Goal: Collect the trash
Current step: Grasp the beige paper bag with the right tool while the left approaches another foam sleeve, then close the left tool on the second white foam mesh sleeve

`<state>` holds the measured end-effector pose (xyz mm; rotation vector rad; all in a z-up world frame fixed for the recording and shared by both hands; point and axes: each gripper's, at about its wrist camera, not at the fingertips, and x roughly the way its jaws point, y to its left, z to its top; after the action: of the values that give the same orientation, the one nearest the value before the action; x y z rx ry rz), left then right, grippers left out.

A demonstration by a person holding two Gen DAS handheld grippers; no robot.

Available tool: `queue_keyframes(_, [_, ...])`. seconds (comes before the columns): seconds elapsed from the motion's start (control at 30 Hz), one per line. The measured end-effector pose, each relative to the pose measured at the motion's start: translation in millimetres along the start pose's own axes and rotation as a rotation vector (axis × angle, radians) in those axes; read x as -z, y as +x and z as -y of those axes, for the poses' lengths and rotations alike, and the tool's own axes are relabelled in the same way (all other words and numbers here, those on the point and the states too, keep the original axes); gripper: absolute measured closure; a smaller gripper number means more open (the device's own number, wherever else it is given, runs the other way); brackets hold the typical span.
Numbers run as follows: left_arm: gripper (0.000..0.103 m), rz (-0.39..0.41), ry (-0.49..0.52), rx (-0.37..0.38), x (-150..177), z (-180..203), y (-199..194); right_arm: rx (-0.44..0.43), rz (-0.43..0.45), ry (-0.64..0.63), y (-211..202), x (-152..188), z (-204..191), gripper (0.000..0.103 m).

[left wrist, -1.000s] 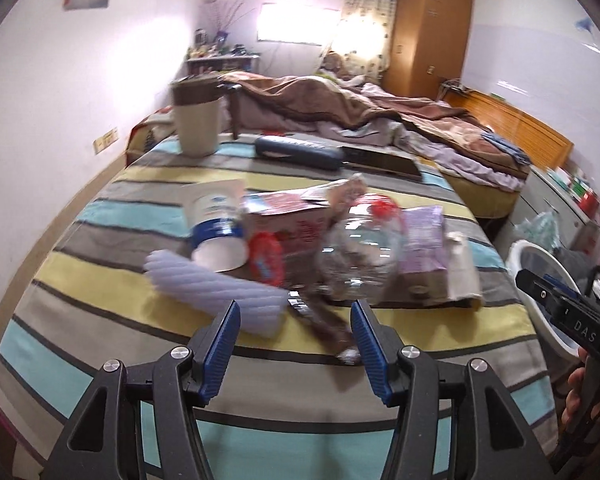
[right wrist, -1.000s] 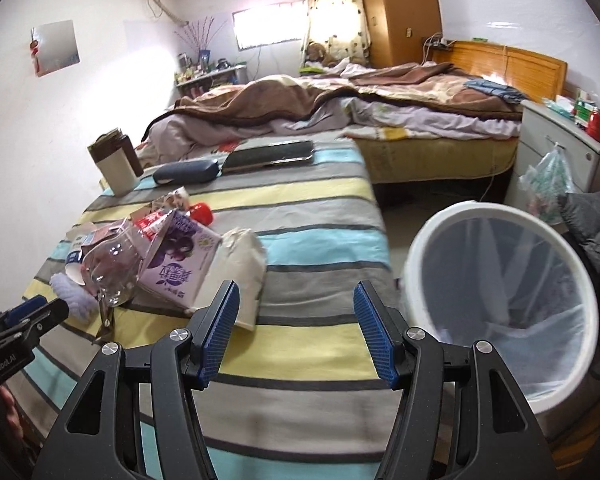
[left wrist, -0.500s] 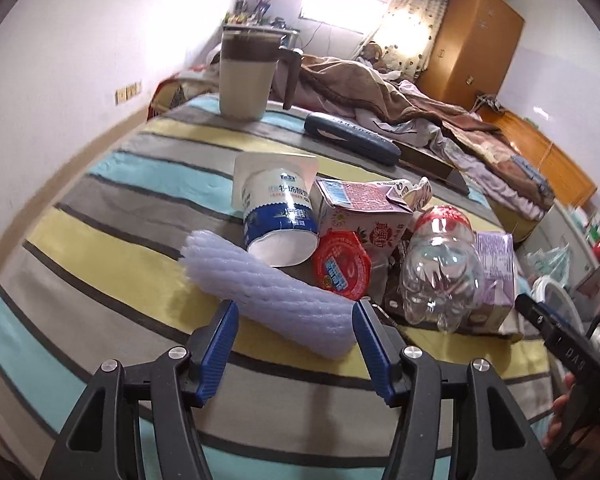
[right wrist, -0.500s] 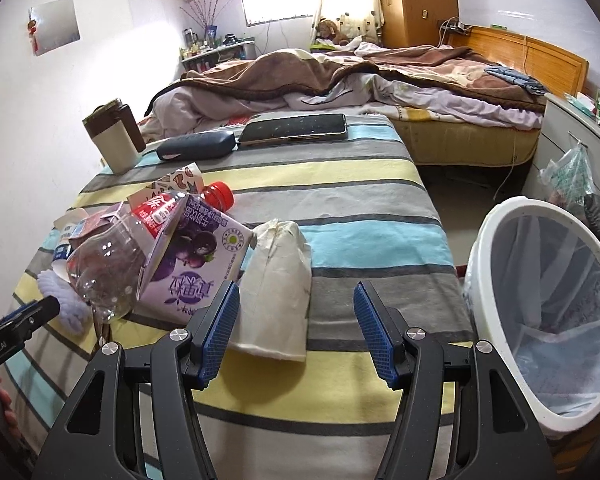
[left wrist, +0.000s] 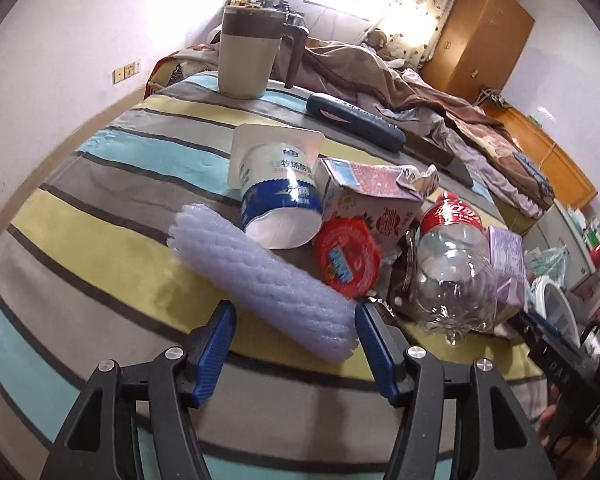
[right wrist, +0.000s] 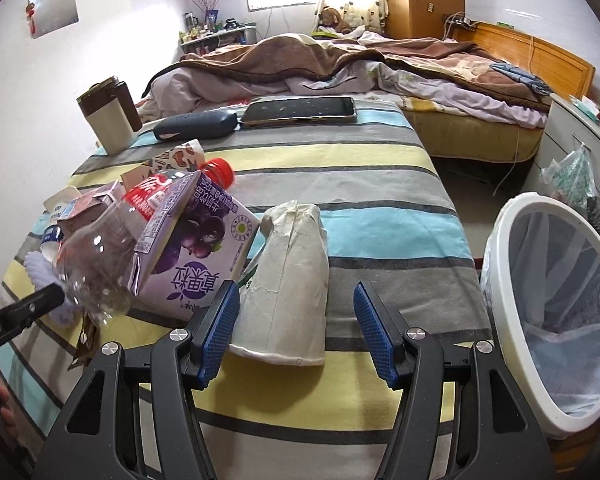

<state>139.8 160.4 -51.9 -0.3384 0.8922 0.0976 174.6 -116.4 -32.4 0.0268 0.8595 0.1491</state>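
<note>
Left hand-held gripper (left wrist: 292, 330): its jaws were opening, the blue pads standing either side of the near end of the white foam net sleeve (left wrist: 260, 276); the right pad was at the sleeve's end, but whether it touched could not be told, and the left pad stood clear of it.
Right hand-held gripper (right wrist: 292, 318): jaws wide apart, around the near end of the flattened off-white paper bag (right wrist: 286, 280); the left pad lay just beside the bag's edge, the right pad stood apart from it.
Surface: a striped cloth in yellow, grey and light blue (right wrist: 340, 168) covered the desk under both hand-held grippers.
Trash beyond the left hand-held gripper: a tipped white and blue yogurt cup (left wrist: 278, 196) lay just behind the foam sleeve, touching it; a round red foil lid (left wrist: 346, 256) leaned beside the cup; a pink milk carton (left wrist: 374, 200) lay behind the lid.
Trash between the two hand-held grippers: a crushed clear plastic bottle with a red label (left wrist: 450, 272) and a purple drink carton (right wrist: 196, 248), the carton just left of the paper bag.
Bin: a white waste basket lined with a clear bag (right wrist: 516, 240) stood to the right of the right hand-held gripper, off the desk's edge.
Far end: a beige and brown lidded mug (left wrist: 252, 56), a dark blue case (right wrist: 196, 126) and a dark tablet (right wrist: 300, 110) lay well beyond the trash.
</note>
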Motion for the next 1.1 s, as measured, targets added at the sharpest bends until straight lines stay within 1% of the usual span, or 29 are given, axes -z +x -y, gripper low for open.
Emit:
queue_keyframes(0.03, [0.041, -0.003, 0.013, -0.003, 2.2, -2.0, -2.4, -0.003, 0.001, 0.007, -0.3, 0.5, 1.0, 0.042])
queue_keyframes(0.07, [0.039, -0.002, 0.024, -0.009, 4.0, -3.3, -4.4, -0.006, 0.005, 0.014, -0.8, 1.1, 2.2, 0.042])
queue_keyframes(0.2, [0.038, -0.001, 0.035, -0.055, 9.6, -12.6, -15.2, -0.016, 0.009, 0.033, -2.7, 4.5, 5.9, 0.060])
queue_keyframes(0.27, [0.038, -0.001, 0.040, -0.073, 11.2, -15.9, -17.7, -0.015, 0.017, 0.039, -4.7, 5.7, 6.0, 0.063])
queue_keyframes(0.37, [0.038, 0.005, 0.025, -0.085, 12.5, -23.1, -22.1, -0.026, 0.028, 0.045, -6.8, 6.5, 6.9, 0.071])
queue_keyframes(0.43, [0.038, 0.026, 0.003, -0.066, 12.5, -27.3, -28.6, -0.027, 0.042, 0.054, -9.7, 6.7, 8.7, 0.077])
queue_keyframes(0.47, [0.038, 0.032, -0.013, -0.045, 11.4, -29.3, -31.3, -0.026, 0.046, 0.055, -9.9, 6.5, 8.8, 0.078])
queue_keyframes(0.57, [0.038, 0.036, -0.046, 0.000, 5.3, -30.6, -30.4, -0.027, 0.049, 0.061, -10.4, 7.5, 11.5, 0.079])
queue_keyframes(0.67, [0.038, 0.026, -0.071, -0.025, -3.4, -31.1, -19.7, -0.029, 0.048, 0.065, -10.2, 8.3, 12.1, 0.079])
queue_keyframes(0.7, [0.038, 0.020, -0.093, -0.021, -6.1, -33.4, -17.0, -0.030, 0.050, 0.062, -10.3, 8.2, 11.7, 0.079])
queue_keyframes(0.77, [0.038, 0.040, -0.128, -0.006, -9.9, -37.7, -14.2, -0.027, 0.054, 0.058, -10.8, 7.8, 11.8, 0.079])
queue_keyframes(0.83, [0.038, 0.012, -0.157, -0.022, -13.9, -41.4, -3.8, -0.028, 0.054, 0.058, -10.7, 7.7, 12.4, 0.079])
queue_keyframes(0.9, [0.038, -0.011, -0.200, -0.004, -15.6, -45.3, 3.6, -0.029, 0.054, 0.057, -10.4, 7.8, 12.0, 0.079])
queue_keyframes(0.97, [0.038, 0.007, -0.195, -0.018, -18.6, -40.6, 3.6, -0.033, 0.052, 0.055, -11.1, 8.6, 12.5, 0.079])
queue_keyframes(1.07, [0.038, -0.006, -0.194, -0.012, -20.5, -34.4, 12.9, -0.035, 0.053, 0.058, -11.3, 8.9, 13.2, 0.079])
queue_keyframes(1.1, [0.041, 0.003, -0.189, -0.027, -20.9, -32.4, 12.5, -0.036, 0.053, 0.059, -11.4, 8.9, 13.2, 0.079])
